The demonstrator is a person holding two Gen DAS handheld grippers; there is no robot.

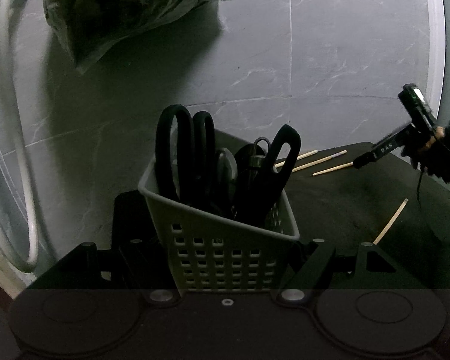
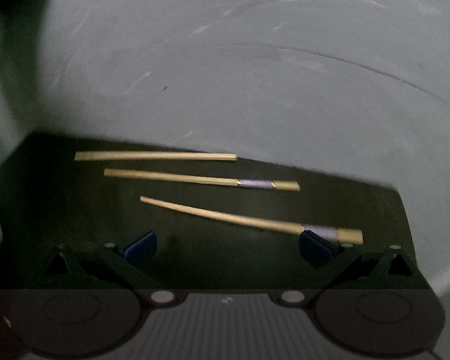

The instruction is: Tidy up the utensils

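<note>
Left wrist view shows a grey marble-patterned wall [image 1: 330, 45] at the far side, with a dark plastic bag [image 1: 120, 9] at the far left and a pale hose [image 1: 12, 90] hanging along the left edge. Near the camera stands a grey perforated basket [image 1: 225, 255], and the left gripper [image 1: 225, 270] is clenched on its lower part, one finger at each side. Inside the basket are black scissors [image 1: 183, 150] and other dark tools, upright or a little tilted. To the right lies a black mat [image 1: 345, 210] with four chopsticks on it: three [image 1: 318, 160] side by side at the far edge and one chopstick [image 1: 390, 222] alone, nearer. Right wrist view shows the right gripper [image 2: 228, 247] released, its blue pads wide apart just above the mat, close to the nearest of the three chopsticks.
</note>
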